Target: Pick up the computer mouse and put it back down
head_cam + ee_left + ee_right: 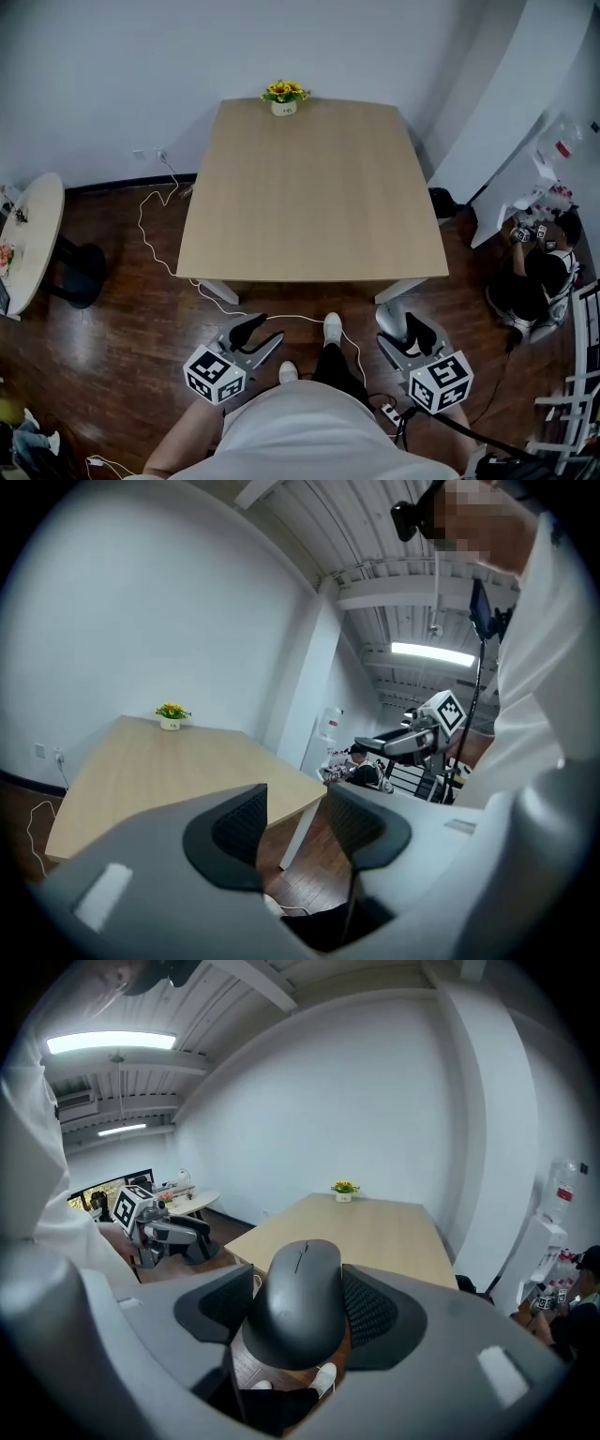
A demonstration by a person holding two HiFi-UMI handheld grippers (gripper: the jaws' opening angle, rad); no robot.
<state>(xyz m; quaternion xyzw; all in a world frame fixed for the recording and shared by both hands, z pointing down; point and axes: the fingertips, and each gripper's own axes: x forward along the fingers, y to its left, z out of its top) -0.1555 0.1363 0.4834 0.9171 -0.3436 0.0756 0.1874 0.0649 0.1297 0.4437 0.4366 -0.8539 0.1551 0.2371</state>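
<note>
Wooden worktop point(319, 187) lies ahead of the jaws; the right gripper point(300, 1309) squeezes the mouse point(300, 1283), the left gripper point(295, 822) gapes empty. Only putting down remains.

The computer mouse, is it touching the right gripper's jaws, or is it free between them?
Touching. In the right gripper view the right gripper holds the computer mouse: both pads press against its sides, with no gap visible.

free: light wooden square tabletop point(314, 187), near edge inward | blocker: small white pot of yellow flowers point(285, 99), far edge centre
</note>
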